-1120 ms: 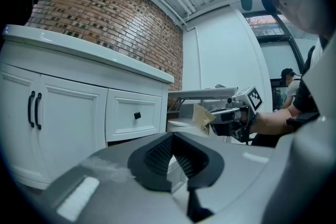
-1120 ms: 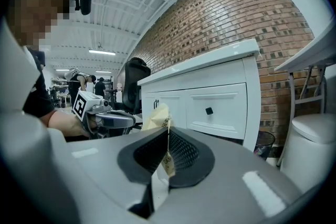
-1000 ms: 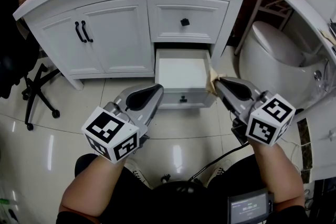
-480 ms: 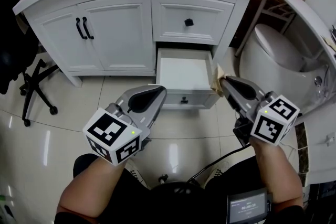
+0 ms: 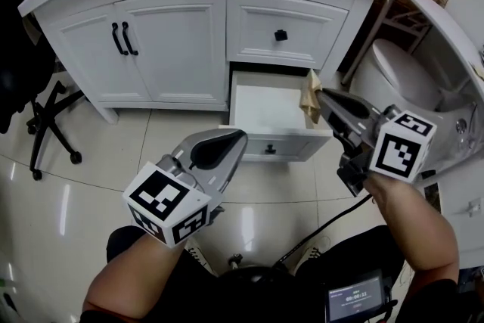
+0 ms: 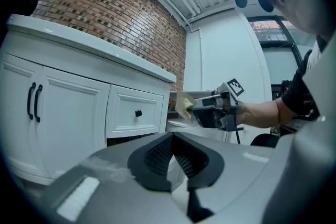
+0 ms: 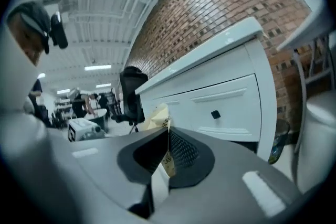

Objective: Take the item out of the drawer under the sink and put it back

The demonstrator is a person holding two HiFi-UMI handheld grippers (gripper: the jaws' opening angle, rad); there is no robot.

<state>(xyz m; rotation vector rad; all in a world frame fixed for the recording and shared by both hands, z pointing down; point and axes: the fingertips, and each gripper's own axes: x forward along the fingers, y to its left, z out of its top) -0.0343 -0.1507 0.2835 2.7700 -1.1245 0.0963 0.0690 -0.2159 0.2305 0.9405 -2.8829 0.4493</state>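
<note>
Head view: drawer under the sink stands open, floor bare. Tan packet: at the drawer's right rim, pinched in the right gripper, jaws clamped on it. Left gripper: jaws together, empty, before the drawer front. Step judged: item out; next, lower it inside and release.

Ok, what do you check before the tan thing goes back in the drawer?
1. The drawer is open: ok.
2. Its floor is bare where visible: ok.
3. The right tongs pinch the tan packet: ok.
4. The packet hangs over the drawer's inside: not ok, it hangs at the right rim.
5. The left tongs are shut, empty and off to the side: ok.
</note>
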